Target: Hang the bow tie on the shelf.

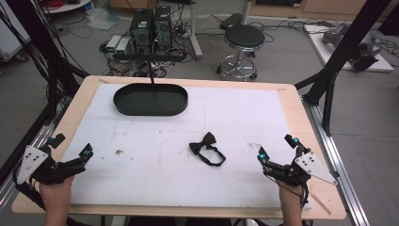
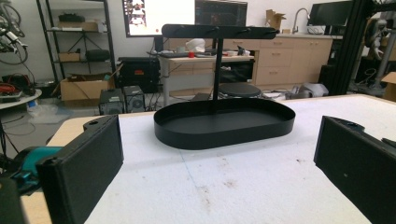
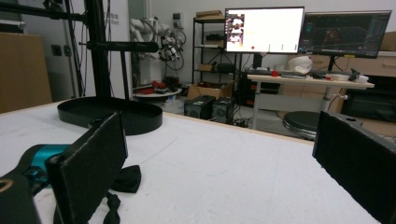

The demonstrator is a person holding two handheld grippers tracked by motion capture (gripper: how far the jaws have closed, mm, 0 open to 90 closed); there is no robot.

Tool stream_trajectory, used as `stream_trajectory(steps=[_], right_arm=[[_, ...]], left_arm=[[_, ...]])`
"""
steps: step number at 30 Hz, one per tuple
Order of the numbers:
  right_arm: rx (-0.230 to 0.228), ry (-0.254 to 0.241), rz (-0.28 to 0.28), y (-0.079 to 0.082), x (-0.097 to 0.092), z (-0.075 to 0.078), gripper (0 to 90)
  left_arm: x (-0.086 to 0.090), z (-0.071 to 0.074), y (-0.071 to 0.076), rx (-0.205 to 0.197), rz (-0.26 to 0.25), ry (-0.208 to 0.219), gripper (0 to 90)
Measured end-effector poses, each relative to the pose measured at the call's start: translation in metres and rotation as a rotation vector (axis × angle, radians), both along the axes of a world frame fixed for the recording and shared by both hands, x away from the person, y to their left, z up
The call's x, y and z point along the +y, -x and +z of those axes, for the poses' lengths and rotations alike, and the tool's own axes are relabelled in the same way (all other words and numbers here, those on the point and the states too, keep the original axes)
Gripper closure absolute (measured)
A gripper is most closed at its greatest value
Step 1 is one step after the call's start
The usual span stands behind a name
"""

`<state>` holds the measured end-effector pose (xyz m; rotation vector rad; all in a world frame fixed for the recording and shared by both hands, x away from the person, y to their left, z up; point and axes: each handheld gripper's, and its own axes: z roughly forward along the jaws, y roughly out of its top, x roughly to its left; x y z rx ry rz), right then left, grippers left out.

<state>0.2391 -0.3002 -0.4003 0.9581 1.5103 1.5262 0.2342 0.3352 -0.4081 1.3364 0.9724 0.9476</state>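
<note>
Looking down from the high view, I held the left gripper (image 1: 74, 147) at eight o'clock and the right gripper (image 1: 277, 148) at four, jaws wide and empty. The bow tie (image 1: 206, 147) lay at centre, apart from both. Through the left gripper view, bare mat ran to the black tray (image 2: 224, 122) at twelve. Through the right gripper view, the bow tie sat at seven.

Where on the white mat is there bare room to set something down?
Bare: between black tray and bow tie, and the mat's whole right half. Left hand-held gripper and right hand-held gripper crowd the near corners.
</note>
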Motion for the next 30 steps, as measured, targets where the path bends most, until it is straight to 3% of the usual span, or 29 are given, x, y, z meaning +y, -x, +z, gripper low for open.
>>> stream_trajectory(steps=[16, 20, 22, 23, 24, 30], right_arm=[[0.036, 0.019, 0.069, -0.004, 0.011, -0.001, 2.4], [0.05, 0.05, 0.099, -0.008, 0.016, -0.003, 2.4], [0.113, 0.06, 0.158, -0.014, 0.023, -0.004, 2.4], [0.113, 0.06, 0.158, -0.014, 0.023, -0.004, 2.4], [0.153, 0.086, 0.219, -0.021, 0.029, -0.003, 2.4], [0.222, 0.209, 0.322, -0.037, 0.053, 0.0, 2.4]], left_arm=[[-0.005, 0.003, -0.001, -0.008, -0.011, -0.023, 1.8], [-0.004, 0.003, -0.001, -0.008, -0.012, -0.022, 1.8], [-0.004, 0.003, -0.001, -0.008, -0.015, -0.02, 1.8], [-0.005, 0.003, -0.001, -0.007, -0.016, -0.018, 1.8], [-0.005, 0.003, -0.001, -0.006, -0.016, -0.019, 1.8], [-0.004, 0.004, -0.001, -0.004, -0.016, -0.018, 1.8]])
